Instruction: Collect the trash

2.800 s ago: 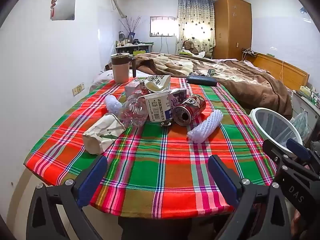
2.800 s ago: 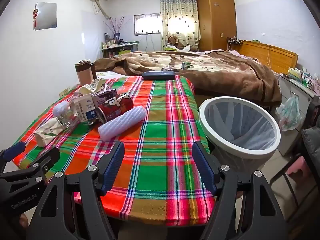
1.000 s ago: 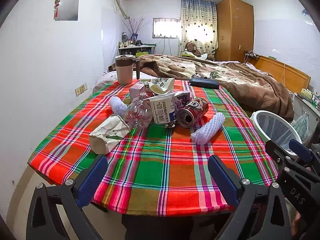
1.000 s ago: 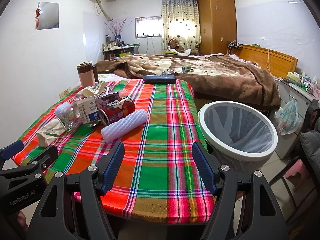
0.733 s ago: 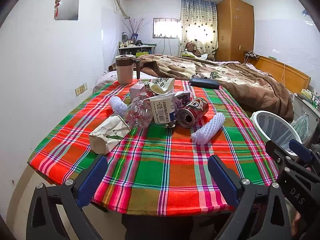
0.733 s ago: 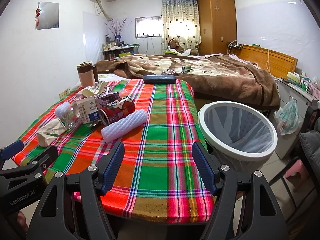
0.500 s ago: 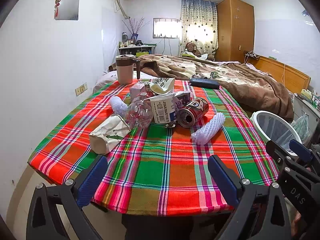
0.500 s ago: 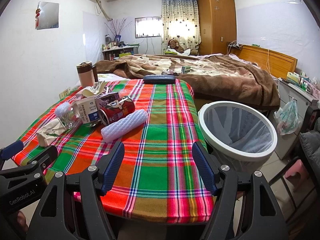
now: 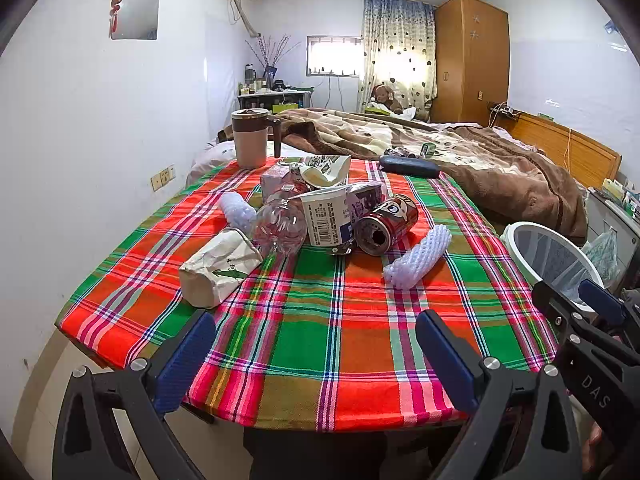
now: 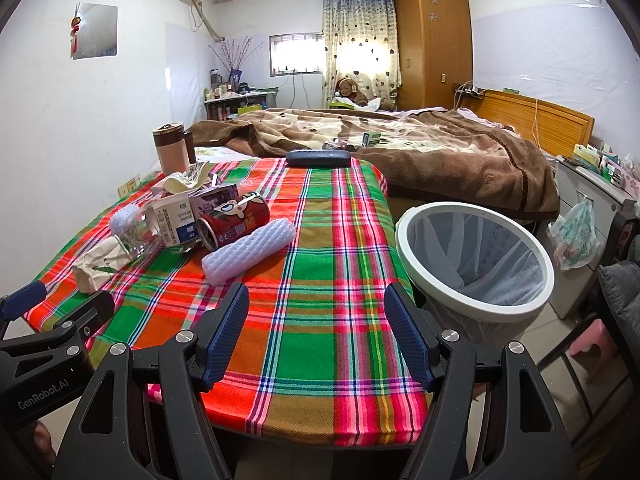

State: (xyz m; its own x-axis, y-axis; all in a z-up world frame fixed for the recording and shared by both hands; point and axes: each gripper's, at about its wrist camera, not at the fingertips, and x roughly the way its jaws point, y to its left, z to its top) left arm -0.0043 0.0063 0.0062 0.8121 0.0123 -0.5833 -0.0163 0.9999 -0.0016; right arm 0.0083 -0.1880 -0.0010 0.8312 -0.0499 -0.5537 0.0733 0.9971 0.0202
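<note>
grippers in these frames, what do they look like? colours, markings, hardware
Both are black plastic two-finger frames with blue ribbed pads and silver pivot bolts. The left gripper shows in its own view; seen from the right wrist view its body reads "GenRobot.AI". The right gripper is the same build, and its body in the left wrist view reads "DAS". No cables or sleeves visible.

Left gripper (image 9: pixel 314 354) held level at the near edge, jaws spread wide, nothing between the blue pads (image 9: pixel 184 356). Right gripper (image 10: pixel 318 336) alongside on the right (its black frame showing at the left view's right edge), jaws likewise spread wide and empty, pointing toward the far side.
</note>
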